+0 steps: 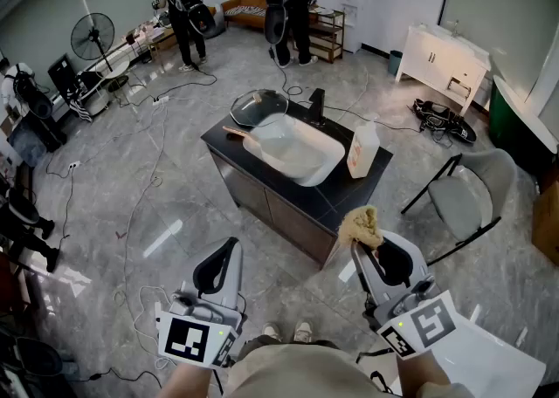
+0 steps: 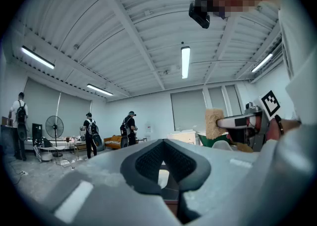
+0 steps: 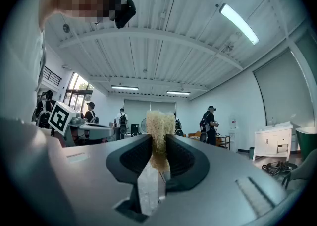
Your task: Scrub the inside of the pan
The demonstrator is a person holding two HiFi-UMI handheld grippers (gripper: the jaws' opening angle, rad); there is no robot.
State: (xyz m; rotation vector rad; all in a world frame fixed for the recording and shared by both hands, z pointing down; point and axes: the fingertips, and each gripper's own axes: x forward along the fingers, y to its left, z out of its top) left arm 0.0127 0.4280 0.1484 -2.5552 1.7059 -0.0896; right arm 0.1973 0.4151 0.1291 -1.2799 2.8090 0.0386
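Observation:
The pan (image 1: 258,106) sits at the far left corner of a black counter (image 1: 336,200), beside a white sink (image 1: 297,150). My right gripper (image 1: 371,243) is shut on a tan scrubbing sponge (image 1: 362,226), held level short of the counter's near corner. In the right gripper view the sponge (image 3: 158,126) sticks up between the jaws of the right gripper (image 3: 159,155). My left gripper (image 1: 223,258) hangs over the floor, left of the counter, shut and holding nothing. The left gripper view shows its closed tips (image 2: 163,163) and, off to the right, the sponge (image 2: 214,123).
A wooden-handled brush (image 1: 238,134) lies by the sink, a white jug (image 1: 362,150) stands at the counter's right end, a black faucet (image 1: 316,104) at the back. A folding chair (image 1: 463,200) stands right of the counter. Cables cross the floor; people stand at the far wall.

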